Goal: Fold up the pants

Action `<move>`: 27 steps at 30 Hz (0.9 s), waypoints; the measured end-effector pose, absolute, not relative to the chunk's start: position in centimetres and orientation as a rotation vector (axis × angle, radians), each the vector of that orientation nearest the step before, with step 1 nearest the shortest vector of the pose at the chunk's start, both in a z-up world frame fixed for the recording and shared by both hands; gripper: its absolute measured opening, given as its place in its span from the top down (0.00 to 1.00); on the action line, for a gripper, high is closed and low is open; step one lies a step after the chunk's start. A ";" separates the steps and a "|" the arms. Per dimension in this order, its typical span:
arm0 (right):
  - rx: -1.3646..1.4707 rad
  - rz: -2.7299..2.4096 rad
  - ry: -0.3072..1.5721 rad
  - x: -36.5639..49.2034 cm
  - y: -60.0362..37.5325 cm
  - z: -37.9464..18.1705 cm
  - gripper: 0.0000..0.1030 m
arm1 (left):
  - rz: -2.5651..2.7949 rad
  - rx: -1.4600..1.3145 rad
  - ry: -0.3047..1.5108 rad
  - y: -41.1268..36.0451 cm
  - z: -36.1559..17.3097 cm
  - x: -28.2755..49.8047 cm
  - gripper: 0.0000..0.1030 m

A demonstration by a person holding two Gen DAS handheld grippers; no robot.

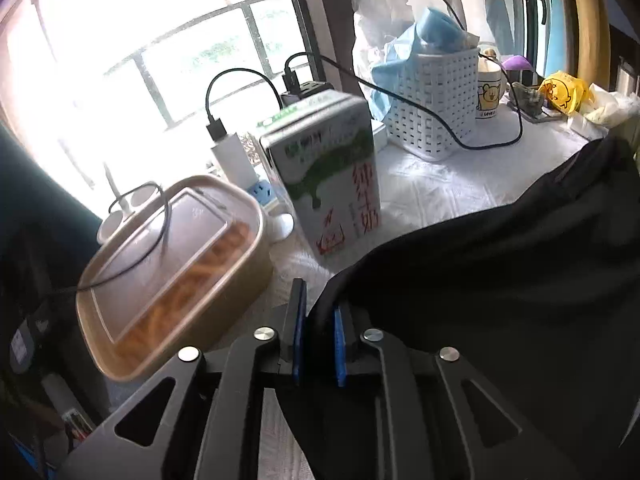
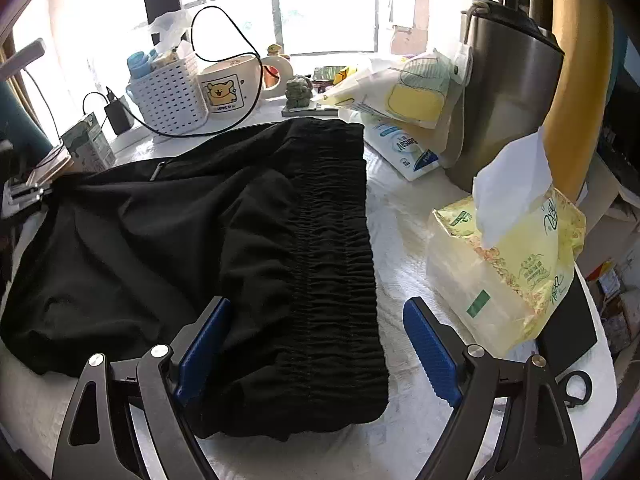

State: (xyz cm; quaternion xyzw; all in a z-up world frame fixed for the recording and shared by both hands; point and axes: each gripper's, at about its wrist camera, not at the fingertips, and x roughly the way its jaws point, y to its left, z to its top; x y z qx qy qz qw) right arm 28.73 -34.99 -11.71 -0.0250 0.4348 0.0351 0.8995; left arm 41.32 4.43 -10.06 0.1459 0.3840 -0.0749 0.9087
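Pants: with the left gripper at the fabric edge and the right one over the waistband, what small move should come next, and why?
Probably lift the left gripper and carry its edge of the pants across toward the waistband. Its pads look closed on black fabric, while the right gripper is open above the waistband, holding nothing. The pants lie spread on the table, not yet folded.

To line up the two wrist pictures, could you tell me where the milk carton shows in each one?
Left wrist view: the milk carton stands upright at centre, close ahead of the left gripper, beside the lidded food box.
Right wrist view: the carton is small at the left edge, beyond the black pants.
Shared landmark: the white lattice basket.
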 end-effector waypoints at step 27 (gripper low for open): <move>-0.177 0.261 0.942 27.9 -24.5 -13.8 0.14 | -0.374 0.089 0.906 0.5 -14.2 25.7 0.45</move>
